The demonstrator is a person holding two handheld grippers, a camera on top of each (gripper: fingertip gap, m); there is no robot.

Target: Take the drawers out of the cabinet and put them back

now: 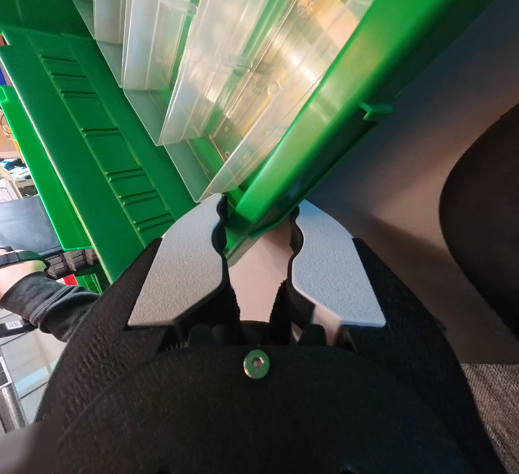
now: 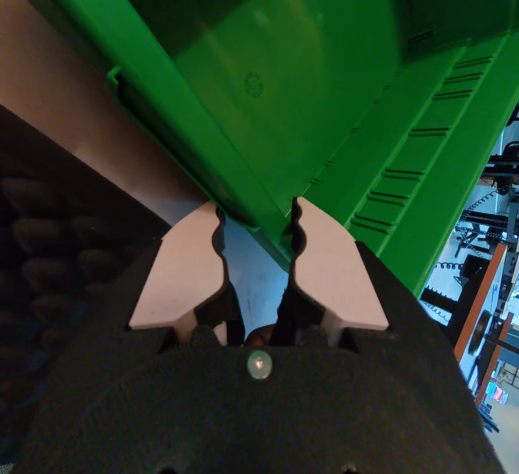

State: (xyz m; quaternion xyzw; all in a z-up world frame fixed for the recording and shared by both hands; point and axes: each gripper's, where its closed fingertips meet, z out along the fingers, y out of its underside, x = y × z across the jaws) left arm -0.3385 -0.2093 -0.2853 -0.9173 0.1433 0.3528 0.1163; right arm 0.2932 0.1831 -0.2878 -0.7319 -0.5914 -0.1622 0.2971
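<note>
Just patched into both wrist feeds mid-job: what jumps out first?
Bright green plastic fills both views: a green drawer tilted across the frame, each gripper's jaws closed on a corner of its rim, left gripper and right gripper. In the left wrist view, clear plastic boxes lie inside the drawer. A gloved hand shows at that view's left edge.

The green drawer runs off the left wrist view's edge at 12 o'clock; what lies under its clear inner trays is too smeared to tell. In the right wrist view, background gear at 3 o'clock is too small to identify
</note>
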